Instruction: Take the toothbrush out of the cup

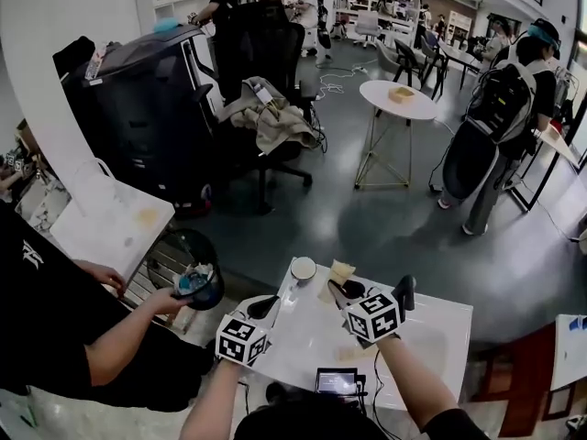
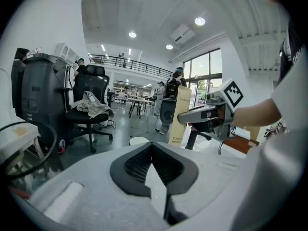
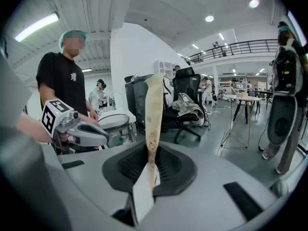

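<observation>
The head camera looks steeply down on the tabletop (image 1: 431,333). Cameras on the left tongs (image 1: 264,308) and right tongs (image 1: 336,291) look low along their jaws; both catch the chair (image 2: 91,114).

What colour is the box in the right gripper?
Cream-beige: the tall cardboard toothbrush box shows best in the left gripper view.

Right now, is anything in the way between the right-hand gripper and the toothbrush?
Nothing visible does. The right gripper is shut on the toothbrush packet, which stands beside the cup, not inside it. The left gripper is empty and off to the side.
</observation>
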Motion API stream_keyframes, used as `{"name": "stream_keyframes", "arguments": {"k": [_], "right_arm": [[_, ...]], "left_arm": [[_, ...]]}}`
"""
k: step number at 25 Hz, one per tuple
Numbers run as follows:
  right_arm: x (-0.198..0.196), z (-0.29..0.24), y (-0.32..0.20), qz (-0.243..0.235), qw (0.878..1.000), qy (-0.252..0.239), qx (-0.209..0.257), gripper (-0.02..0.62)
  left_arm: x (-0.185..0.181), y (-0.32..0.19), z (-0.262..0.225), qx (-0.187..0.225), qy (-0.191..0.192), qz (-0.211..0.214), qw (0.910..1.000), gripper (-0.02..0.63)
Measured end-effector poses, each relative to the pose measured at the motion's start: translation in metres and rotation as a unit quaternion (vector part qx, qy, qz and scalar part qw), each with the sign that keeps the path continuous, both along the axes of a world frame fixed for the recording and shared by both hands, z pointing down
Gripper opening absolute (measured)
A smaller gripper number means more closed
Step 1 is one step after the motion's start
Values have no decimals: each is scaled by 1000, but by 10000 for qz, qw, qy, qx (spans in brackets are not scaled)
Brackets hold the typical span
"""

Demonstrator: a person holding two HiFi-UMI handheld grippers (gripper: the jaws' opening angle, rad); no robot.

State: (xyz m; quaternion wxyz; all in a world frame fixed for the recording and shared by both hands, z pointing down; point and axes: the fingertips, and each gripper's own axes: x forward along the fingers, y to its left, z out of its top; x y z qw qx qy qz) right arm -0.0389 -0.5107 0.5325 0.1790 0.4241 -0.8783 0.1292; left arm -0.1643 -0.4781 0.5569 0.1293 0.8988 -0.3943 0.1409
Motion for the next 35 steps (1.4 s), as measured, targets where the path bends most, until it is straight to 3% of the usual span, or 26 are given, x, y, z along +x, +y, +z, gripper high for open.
{"name": "stream_keyframes", "arguments": {"k": [24, 35], "right_arm": [[25, 21, 21, 68, 9997, -149, -204, 49], [20, 30, 32, -95, 9996, -134, -230, 48]], "left_arm": [[34, 6, 17, -91, -228, 107, 9996, 12], [32, 12, 20, -111, -240, -103, 9996, 12]]}}
